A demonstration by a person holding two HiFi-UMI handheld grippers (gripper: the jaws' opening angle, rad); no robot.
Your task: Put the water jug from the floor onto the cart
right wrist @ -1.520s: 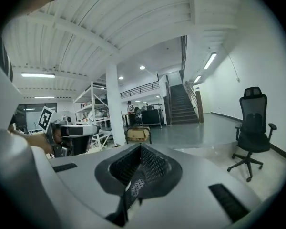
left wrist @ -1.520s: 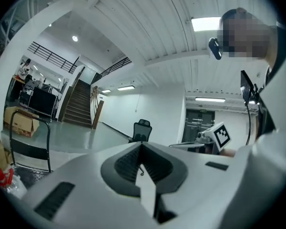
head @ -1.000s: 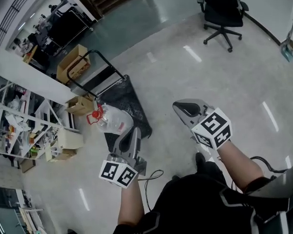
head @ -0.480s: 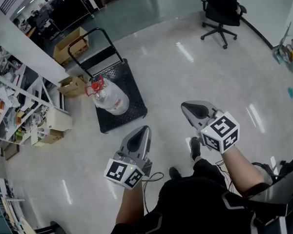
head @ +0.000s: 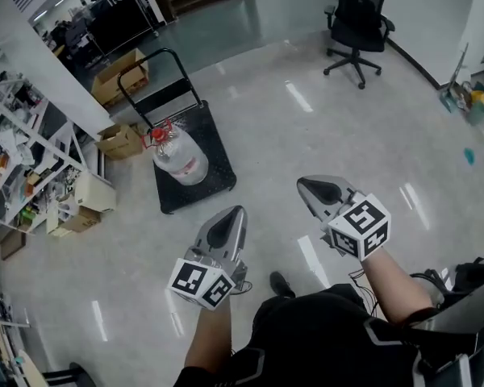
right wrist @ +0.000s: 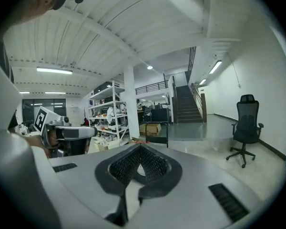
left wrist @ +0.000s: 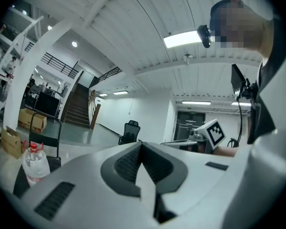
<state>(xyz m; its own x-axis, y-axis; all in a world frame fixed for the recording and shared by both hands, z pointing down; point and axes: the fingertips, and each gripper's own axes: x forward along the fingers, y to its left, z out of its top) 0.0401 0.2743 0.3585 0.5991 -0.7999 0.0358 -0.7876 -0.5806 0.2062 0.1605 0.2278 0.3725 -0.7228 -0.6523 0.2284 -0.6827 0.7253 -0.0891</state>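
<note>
The water jug (head: pixel 177 160) is seen standing upright on the black deck of the cart (head: pixel 214 150), ahead of and to the left of the left gripper (head: pixel 235 213) and well apart from both pairs of jaws. Its red cap (head: pixel 159 133) is turned toward the cart handle (head: pixel 148 61), on the side away from the grippers. The jug is therefore judged to have been set near the handle end, where it is kept inside the deck's edges and could be steadied when the cart is pushed. No part of it is seen to overhang the deck.

The left gripper is held level, with its jaws brought together and nothing between them. The right gripper (head: pixel 305 185), beside it and further from the cart, is likewise closed on nothing and is tipped slightly downward. Both are judged to be held this way because no grip is called for. The jug is off the floor and on the cart, so the task is taken to be done and the tools are simply carried in front of the body.

An office chair (head: pixel 356 22) is seen far ahead of the right gripper. Cardboard boxes (head: pixel 121 79) and shelving (head: pixel 24 168) lie beyond and to the left of the cart, none of them in the way of either gripper
</note>
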